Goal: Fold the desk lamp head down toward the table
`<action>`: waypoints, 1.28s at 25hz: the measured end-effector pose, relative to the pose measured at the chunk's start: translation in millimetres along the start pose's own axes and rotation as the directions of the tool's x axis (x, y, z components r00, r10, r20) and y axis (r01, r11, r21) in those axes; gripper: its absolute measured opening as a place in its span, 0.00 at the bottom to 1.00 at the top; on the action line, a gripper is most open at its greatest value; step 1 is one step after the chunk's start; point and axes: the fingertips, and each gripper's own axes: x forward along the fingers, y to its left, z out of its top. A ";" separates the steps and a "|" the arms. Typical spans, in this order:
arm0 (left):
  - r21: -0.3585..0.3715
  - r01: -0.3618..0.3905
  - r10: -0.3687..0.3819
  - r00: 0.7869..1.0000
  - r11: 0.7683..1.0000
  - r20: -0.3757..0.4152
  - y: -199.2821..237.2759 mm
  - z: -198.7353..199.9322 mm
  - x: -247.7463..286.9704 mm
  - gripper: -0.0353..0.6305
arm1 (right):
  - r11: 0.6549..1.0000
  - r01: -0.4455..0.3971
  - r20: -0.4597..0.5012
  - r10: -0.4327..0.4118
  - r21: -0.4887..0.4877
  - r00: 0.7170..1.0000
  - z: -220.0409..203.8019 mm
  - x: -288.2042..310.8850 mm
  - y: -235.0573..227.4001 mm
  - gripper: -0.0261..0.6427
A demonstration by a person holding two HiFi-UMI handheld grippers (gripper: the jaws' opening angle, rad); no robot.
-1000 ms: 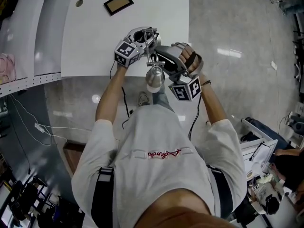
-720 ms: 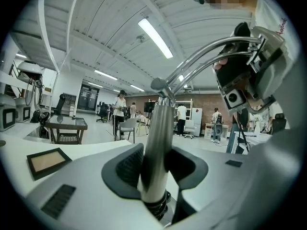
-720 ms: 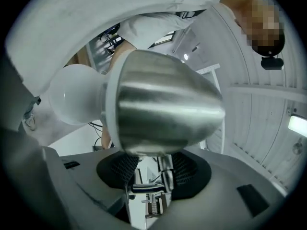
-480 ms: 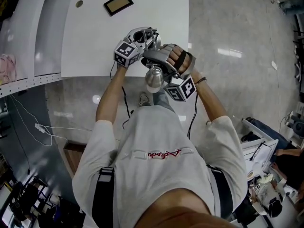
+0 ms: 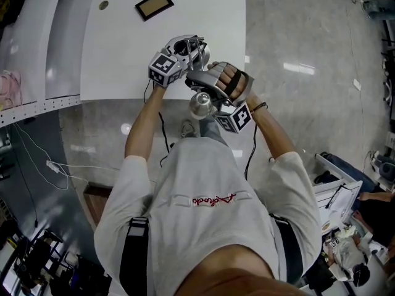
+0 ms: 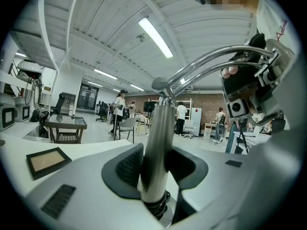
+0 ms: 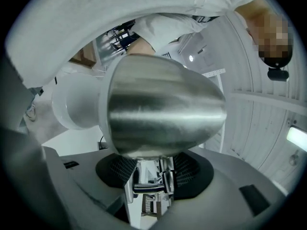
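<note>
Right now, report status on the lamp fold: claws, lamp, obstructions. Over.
Left claw shut on lamp post. Right claw on head bracket, jaws opening. Lamp head up high, not folded. Picture frame far across table, clear of lamp.

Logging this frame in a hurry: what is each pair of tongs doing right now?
Left tongs: closed on the lamp post.
Right tongs: opening, pads touching the lamp head's bracket between them.

Left claw [image 6: 159, 163] clamps the lamp post [image 6: 156, 138], right claw [image 7: 156, 174] opening around the lamp head [image 7: 163, 109].
</note>
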 end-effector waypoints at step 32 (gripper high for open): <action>0.043 -0.065 0.065 0.998 0.997 0.003 -1.7 -4.4 -43.0 0.37 | 0.988 0.066 -0.214 -0.036 0.139 0.976 -45.1 -42.1 40.9 0.43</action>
